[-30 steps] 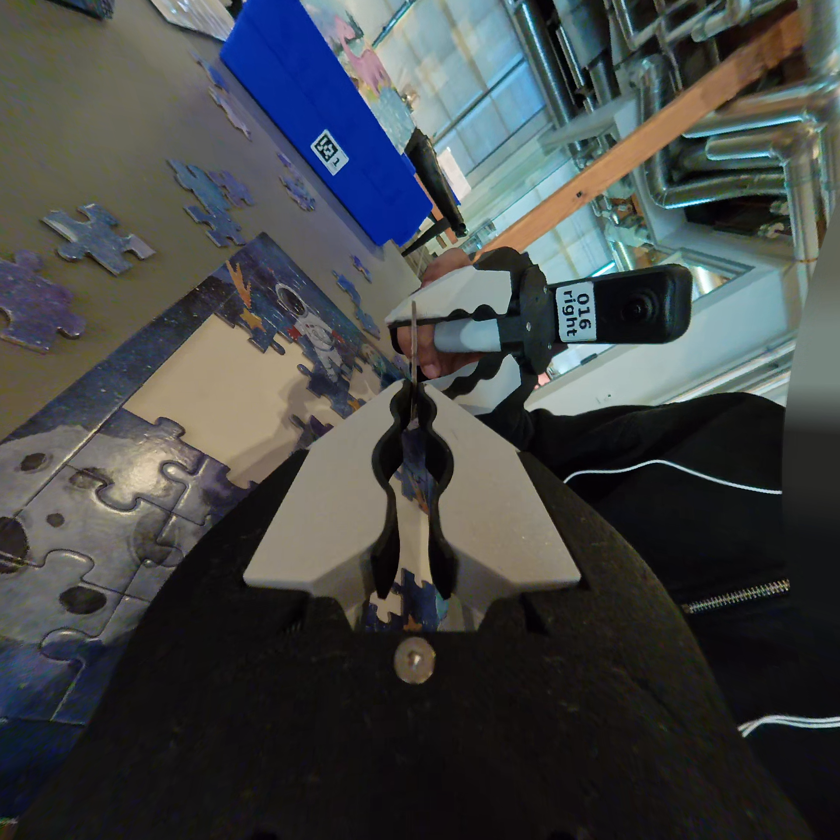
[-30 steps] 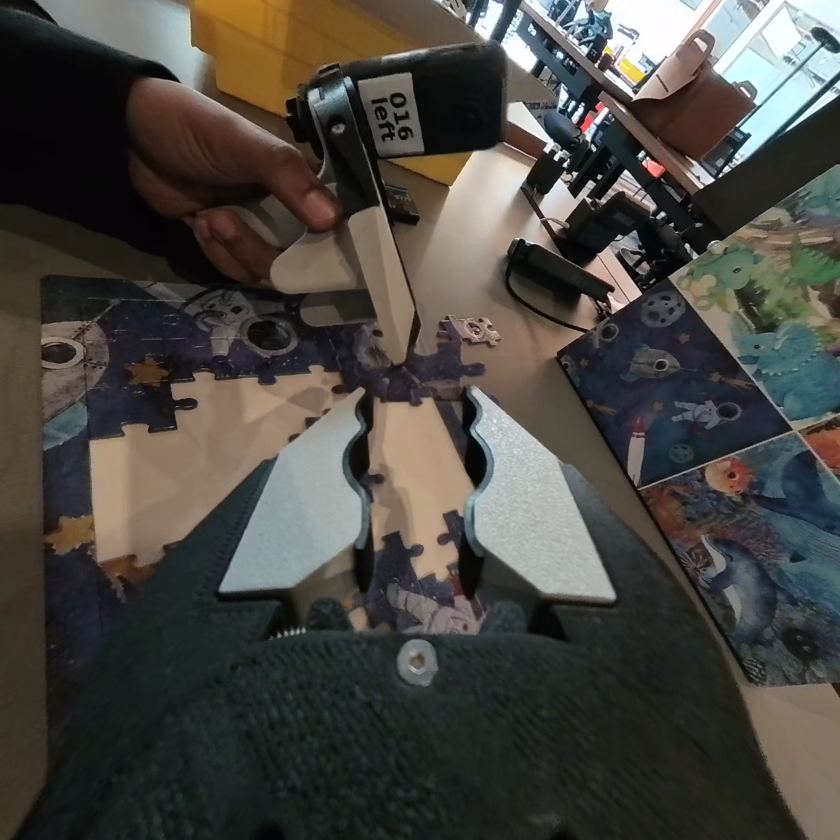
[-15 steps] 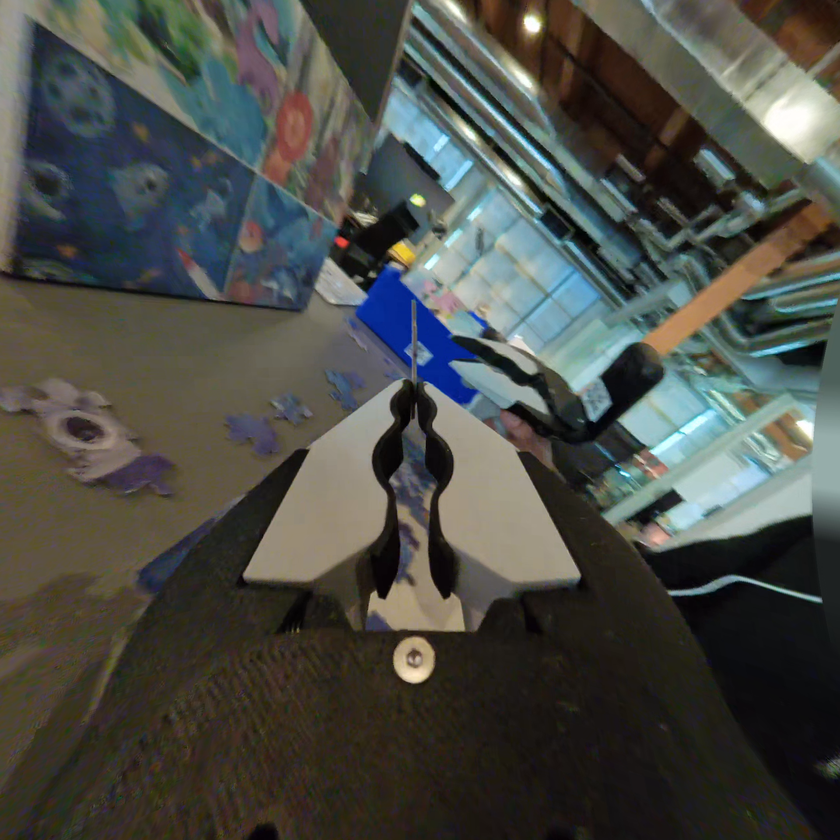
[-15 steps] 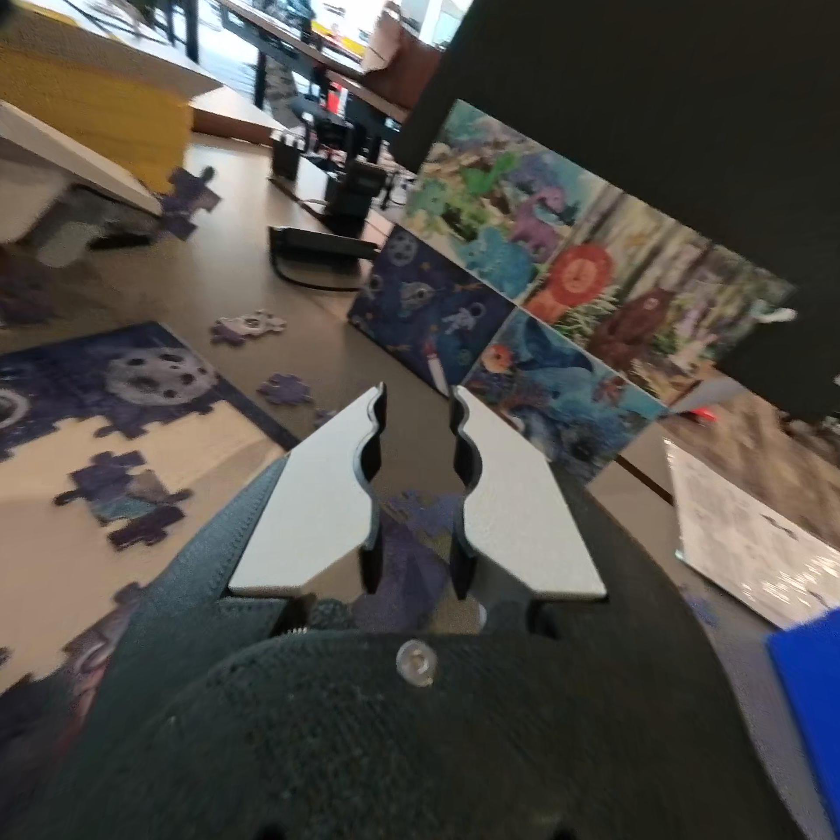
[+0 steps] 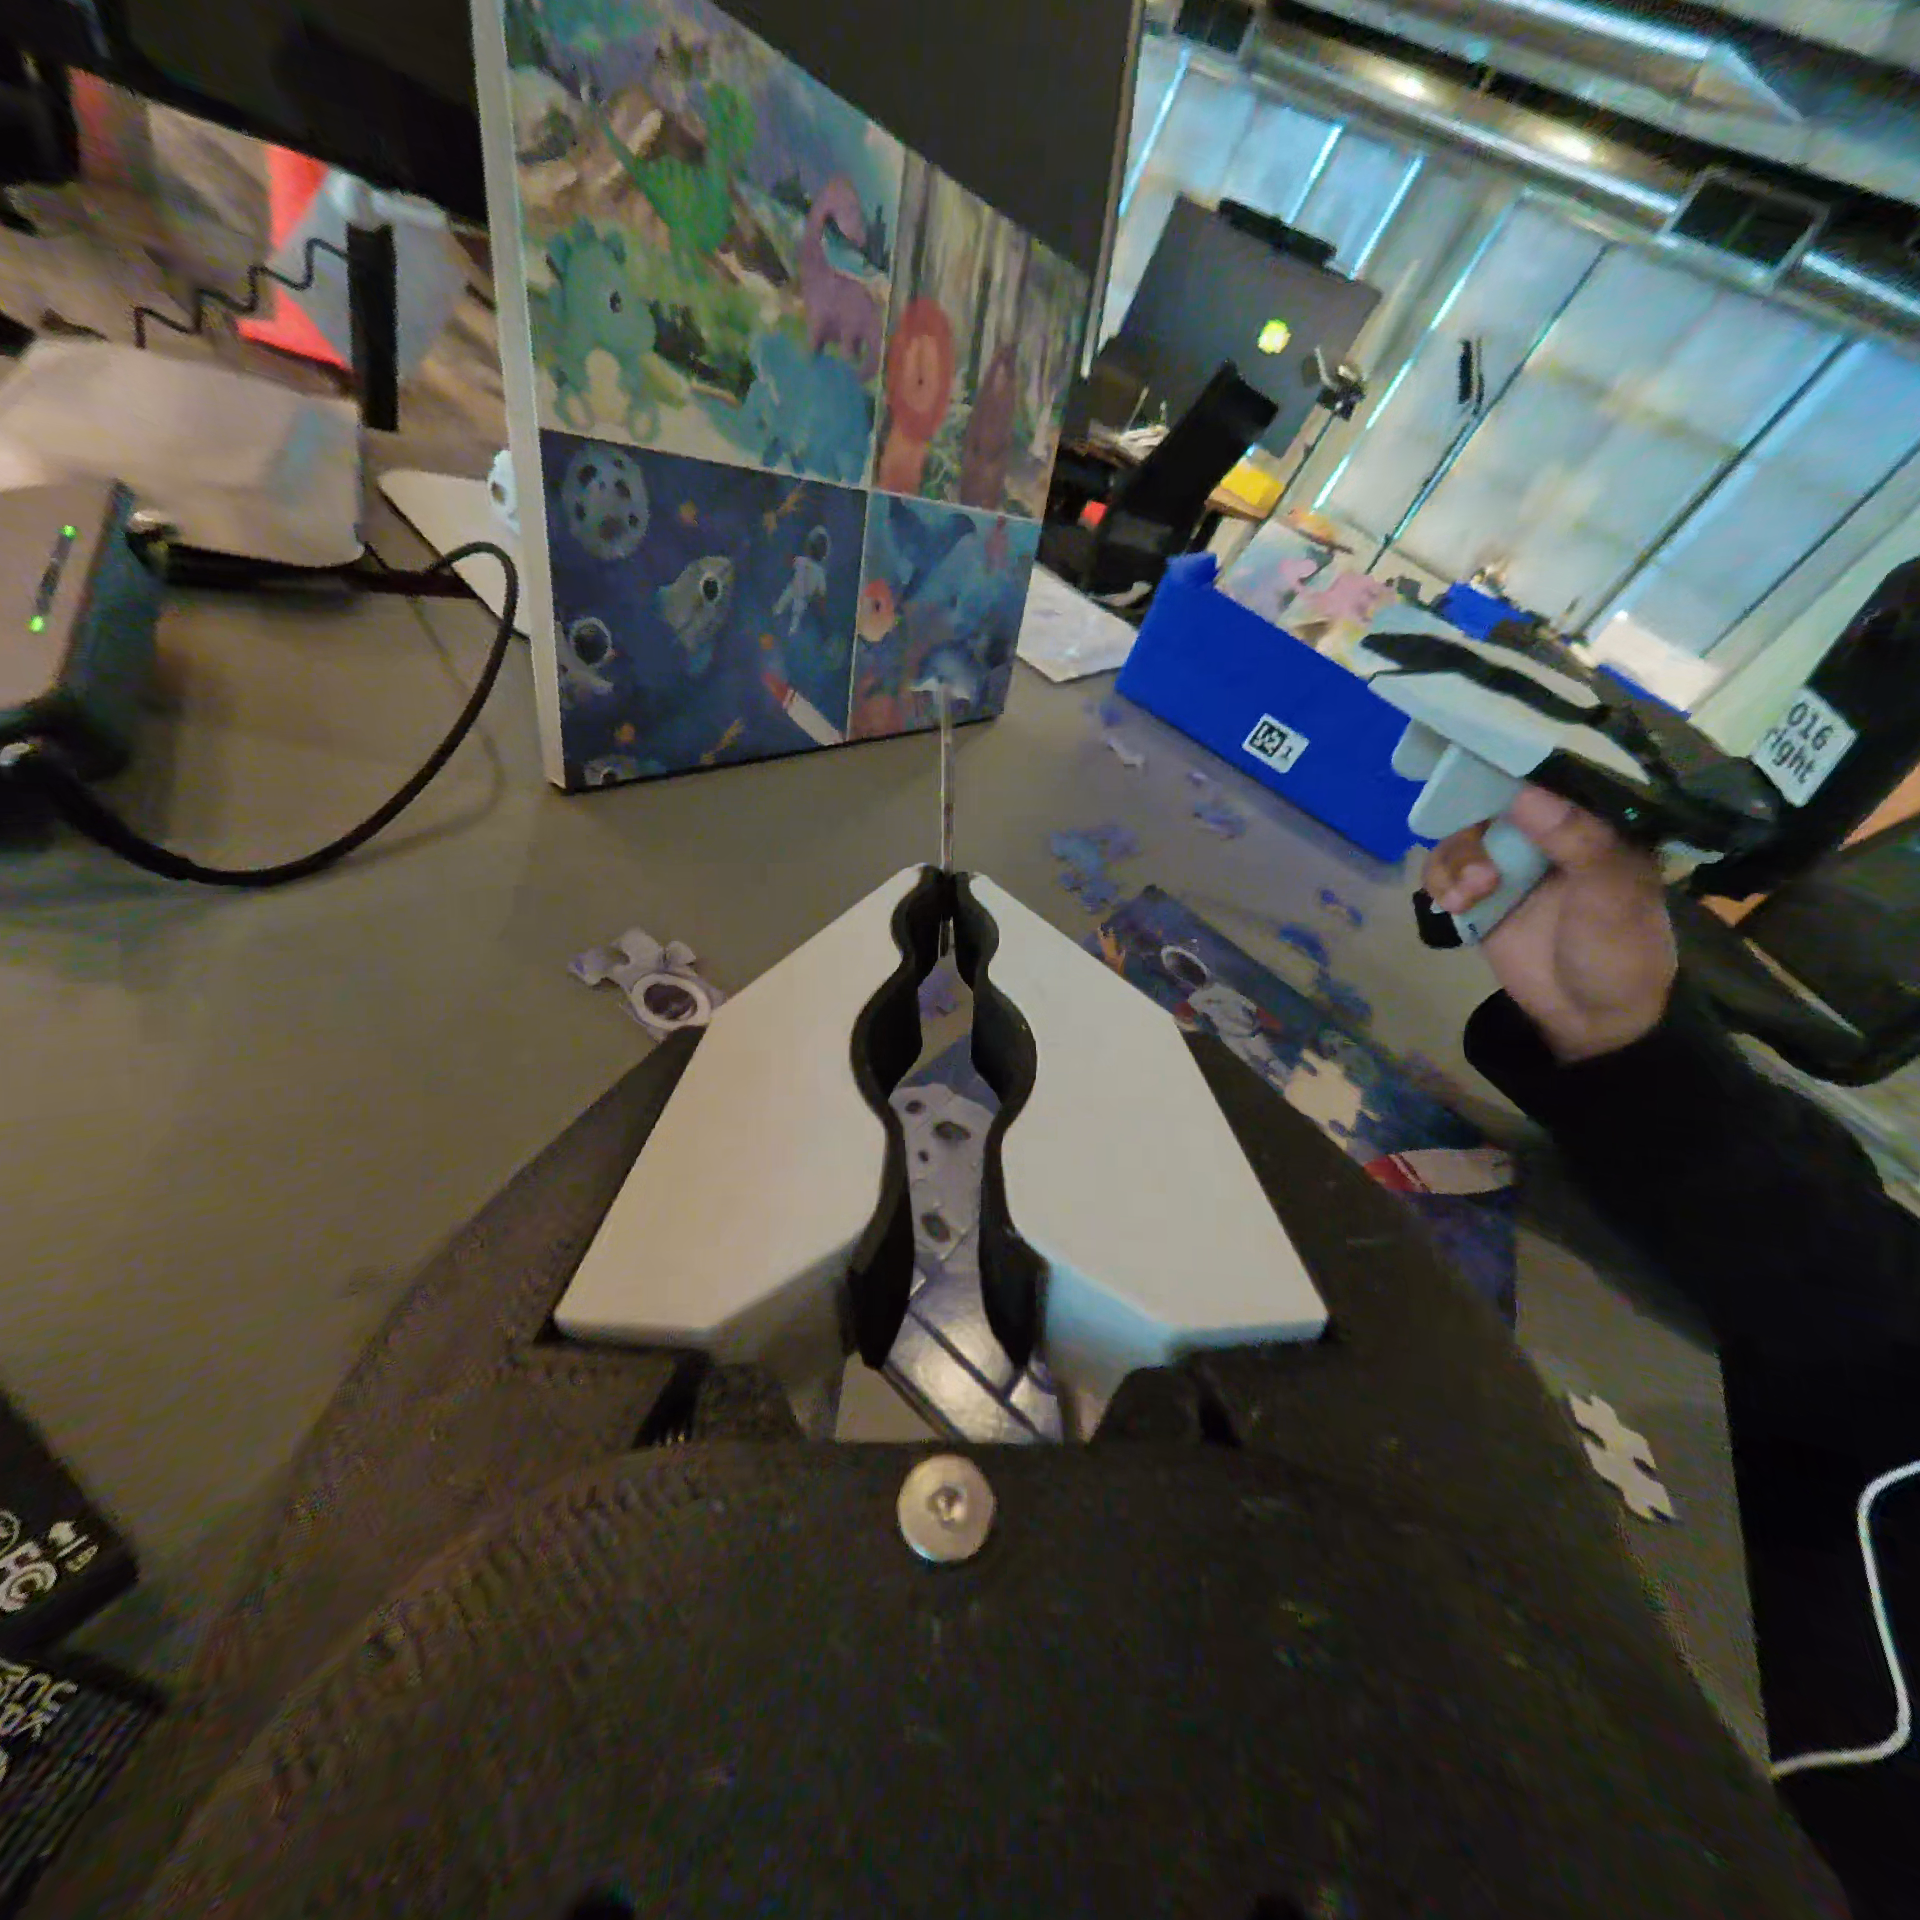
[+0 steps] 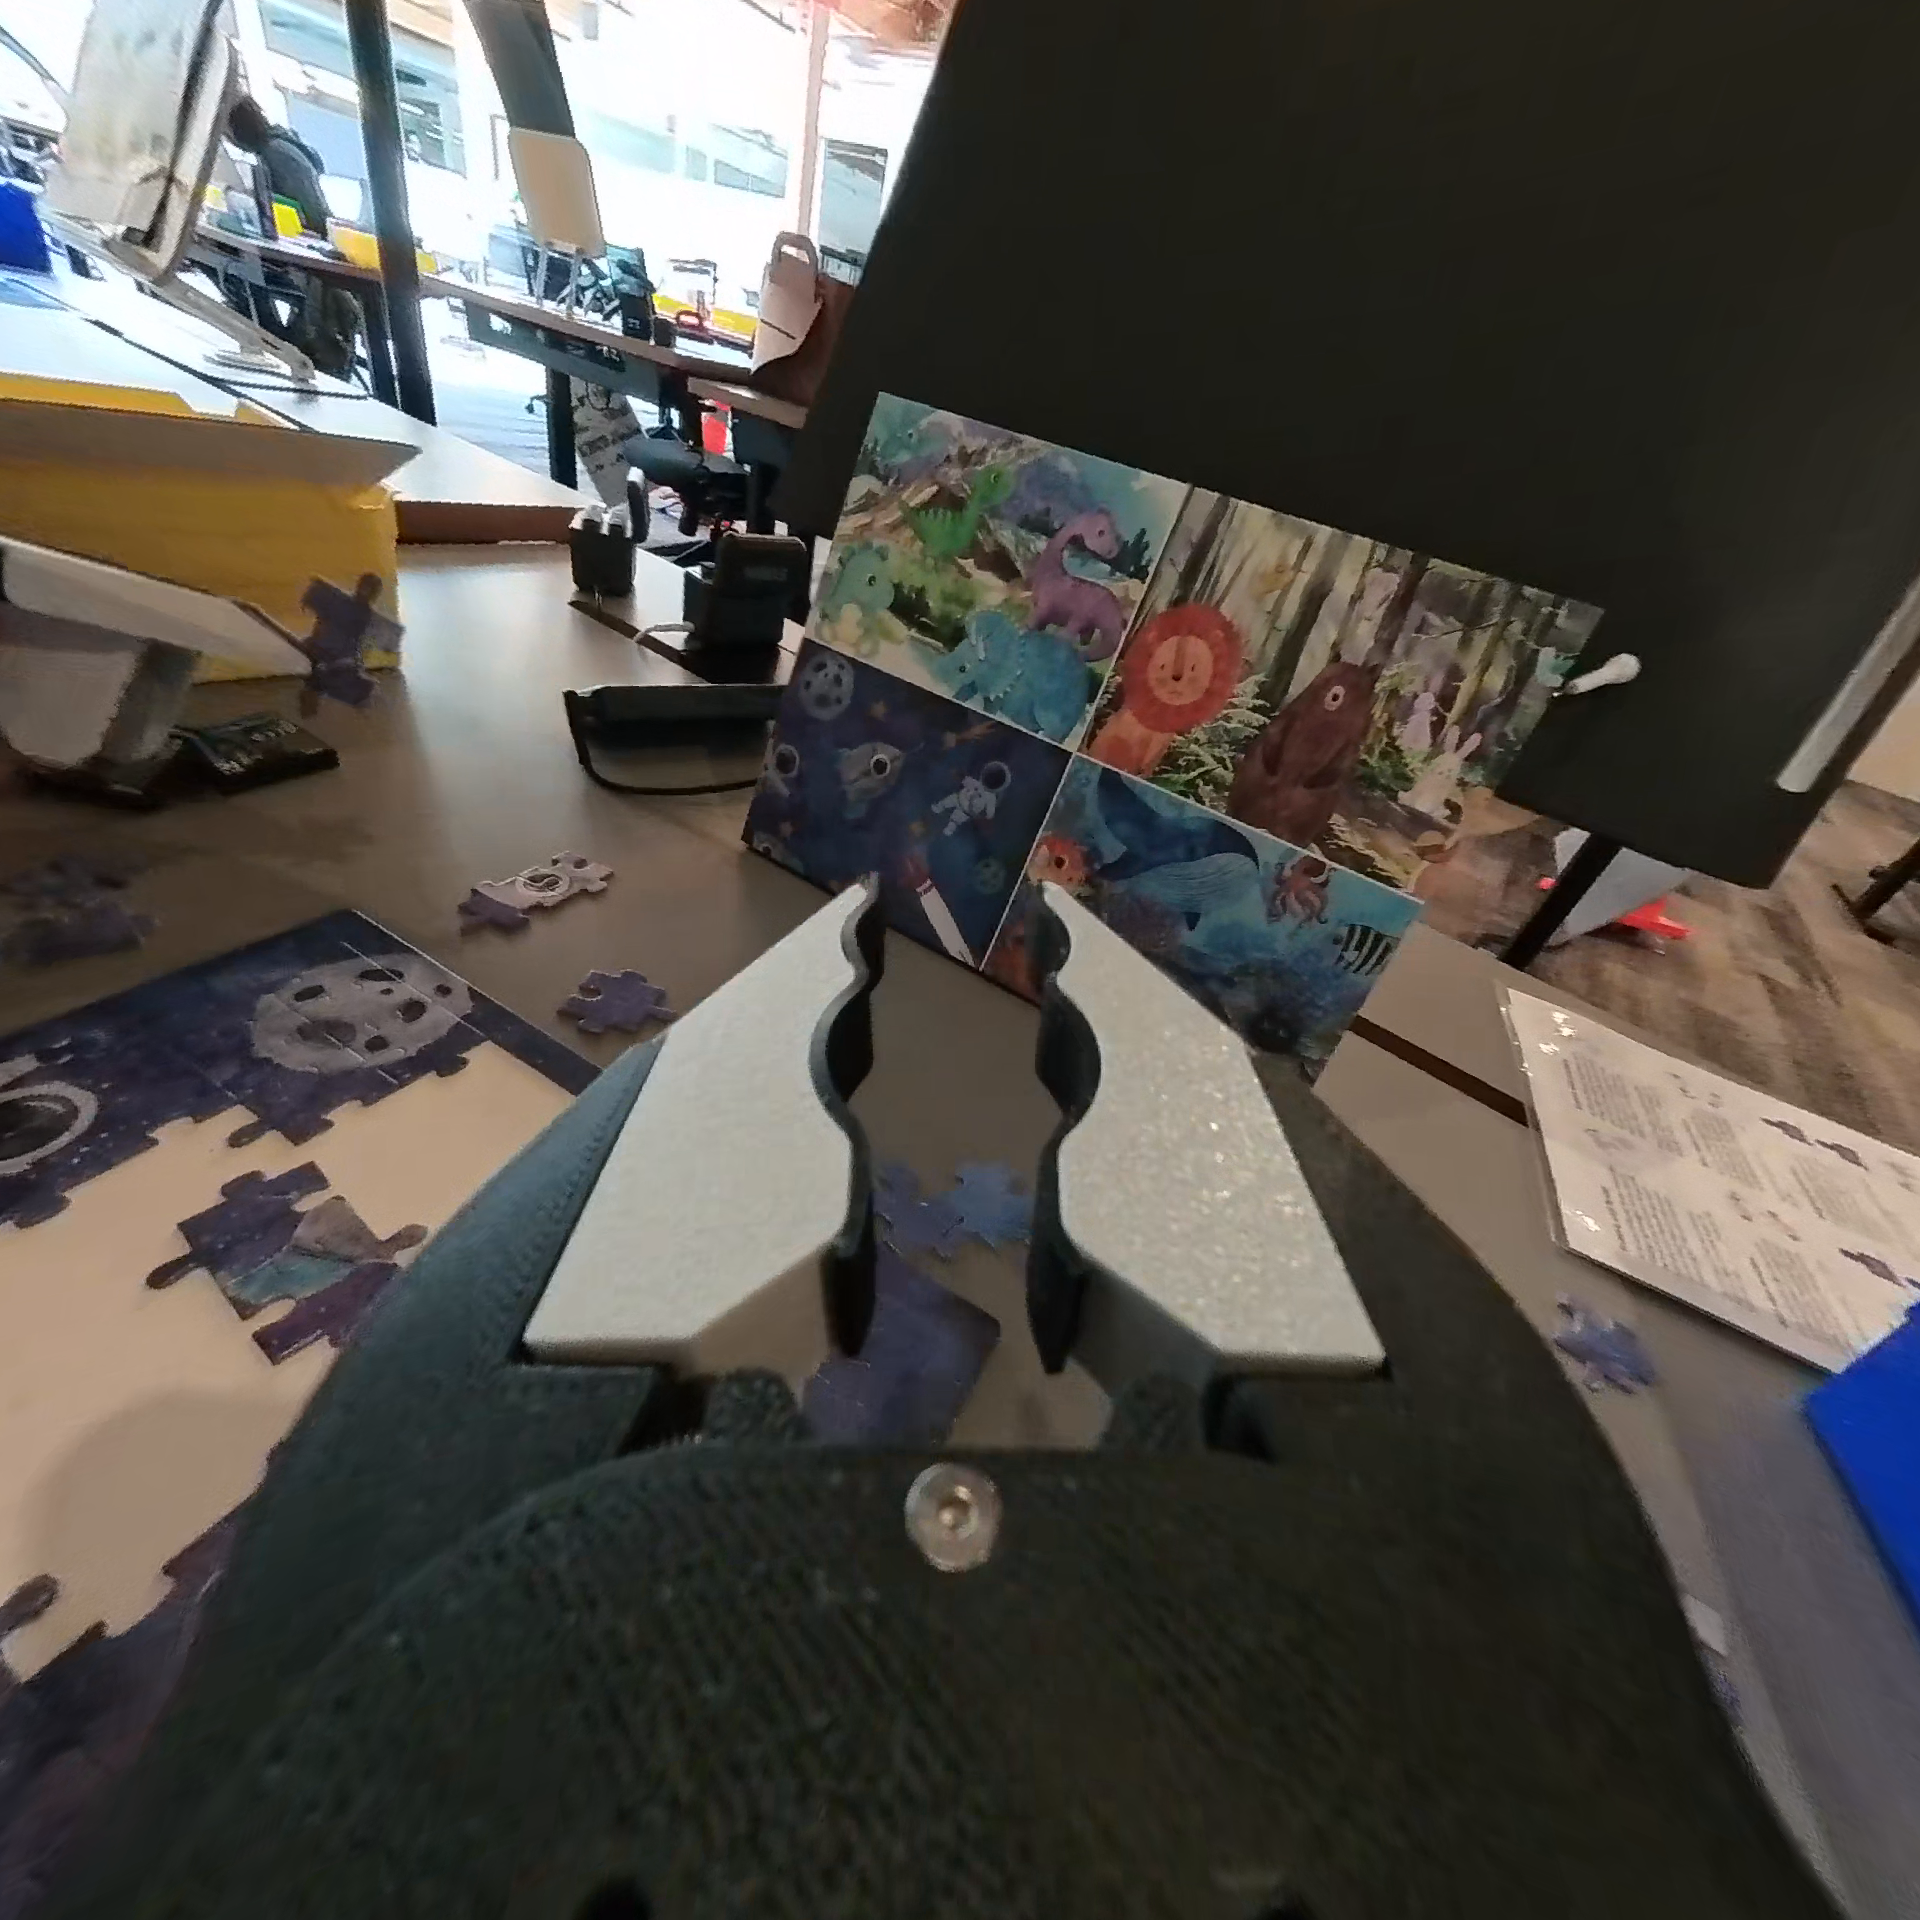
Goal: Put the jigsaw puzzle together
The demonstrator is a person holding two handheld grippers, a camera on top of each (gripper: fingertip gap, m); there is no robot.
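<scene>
Left claw pinches a puzzle piece edge-on; right claw gapes empty. Such a thin grip could let it twist or slip.

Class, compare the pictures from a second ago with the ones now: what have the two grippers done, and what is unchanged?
Both grippers lifted from the puzzle board and swung toward the picture box. The left gripper stays shut on a puzzle piece, seen edge-on. The right gripper stays open and empty. Nothing was let go.

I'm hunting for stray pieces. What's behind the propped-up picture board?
A black panel rises right behind the picture board. The table strip at the board's back is covered, so pieces there can't be seen.
</scene>
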